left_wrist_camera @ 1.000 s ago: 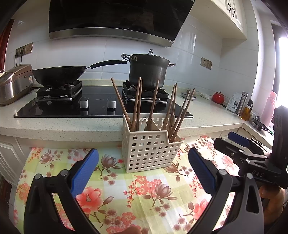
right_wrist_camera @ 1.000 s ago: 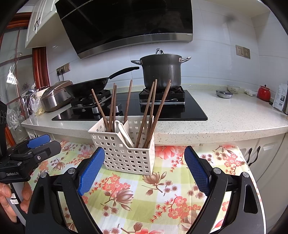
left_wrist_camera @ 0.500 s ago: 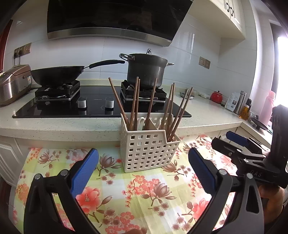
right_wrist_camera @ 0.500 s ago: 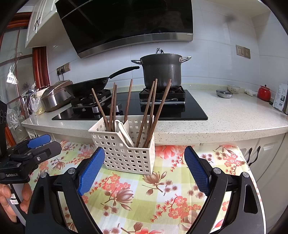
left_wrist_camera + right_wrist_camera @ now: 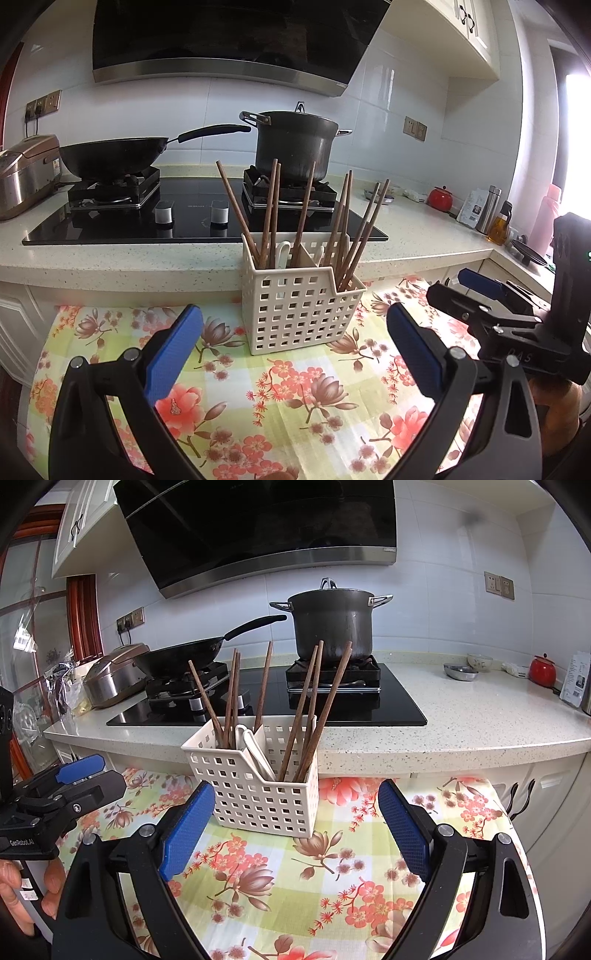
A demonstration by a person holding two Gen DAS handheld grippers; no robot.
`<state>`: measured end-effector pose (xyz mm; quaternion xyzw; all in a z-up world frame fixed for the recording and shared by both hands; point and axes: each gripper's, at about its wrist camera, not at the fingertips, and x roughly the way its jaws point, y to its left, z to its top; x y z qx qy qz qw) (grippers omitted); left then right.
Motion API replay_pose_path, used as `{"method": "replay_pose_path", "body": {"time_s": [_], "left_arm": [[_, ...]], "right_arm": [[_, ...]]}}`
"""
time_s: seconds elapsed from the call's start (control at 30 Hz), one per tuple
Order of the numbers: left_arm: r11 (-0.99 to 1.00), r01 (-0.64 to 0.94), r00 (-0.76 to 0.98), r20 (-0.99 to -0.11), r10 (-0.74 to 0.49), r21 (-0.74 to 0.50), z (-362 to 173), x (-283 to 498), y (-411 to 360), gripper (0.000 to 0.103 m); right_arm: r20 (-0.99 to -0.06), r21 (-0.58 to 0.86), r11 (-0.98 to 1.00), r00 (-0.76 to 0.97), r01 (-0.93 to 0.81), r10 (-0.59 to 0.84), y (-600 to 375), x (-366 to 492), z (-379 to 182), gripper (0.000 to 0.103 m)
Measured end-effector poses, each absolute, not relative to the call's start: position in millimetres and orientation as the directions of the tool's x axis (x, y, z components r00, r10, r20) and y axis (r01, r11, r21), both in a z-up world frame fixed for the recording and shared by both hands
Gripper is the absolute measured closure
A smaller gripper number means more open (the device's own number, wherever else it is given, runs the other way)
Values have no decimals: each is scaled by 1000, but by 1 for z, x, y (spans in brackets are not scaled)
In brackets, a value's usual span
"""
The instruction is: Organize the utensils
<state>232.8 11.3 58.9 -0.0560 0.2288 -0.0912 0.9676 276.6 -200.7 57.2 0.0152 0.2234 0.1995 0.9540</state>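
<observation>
So here's where I'm at: the white perforated utensil basket [image 5: 301, 314] sits upright on the floral tablecloth [image 5: 295, 406] covering my surface, right up against the speckled counter edge [image 5: 110, 262]. It's split into compartments. The left one has 4 brown wooden chopsticks [image 5: 271, 214] leaning in it, the right one has a bunch more chopsticks [image 5: 356, 229], I can't count those cleanly. A couple of white spoons [image 5: 255, 749] poke up around the divider in the middle.

My left hand-held gripper [image 5: 295, 352] is released, blue pads spread wide, nothing between them, basket just past the tips. My right hand-held gripper [image 5: 295, 830] is the same deal, wide apart and empty, with the basket's near side sitting between the pad tips but not touching either.

Behind all that on the stove [image 5: 184, 218]: a black wok [image 5: 110, 158] on the left burner, a dark stockpot [image 5: 295, 144] on the right, and a rice cooker [image 5: 26, 173] far left.
</observation>
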Motion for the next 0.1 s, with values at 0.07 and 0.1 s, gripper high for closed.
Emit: {"method": "replay_pose_path", "body": {"time_s": [0.07, 0.1], "left_arm": [[977, 153, 877, -435, -203, -147, 59, 233, 11, 5], [978, 153, 877, -435, -202, -144, 59, 233, 11, 5]], "right_arm": [[-420, 118, 920, 821, -373, 387, -201, 276, 58, 18], [-419, 118, 920, 821, -374, 387, -201, 276, 58, 18]]}}
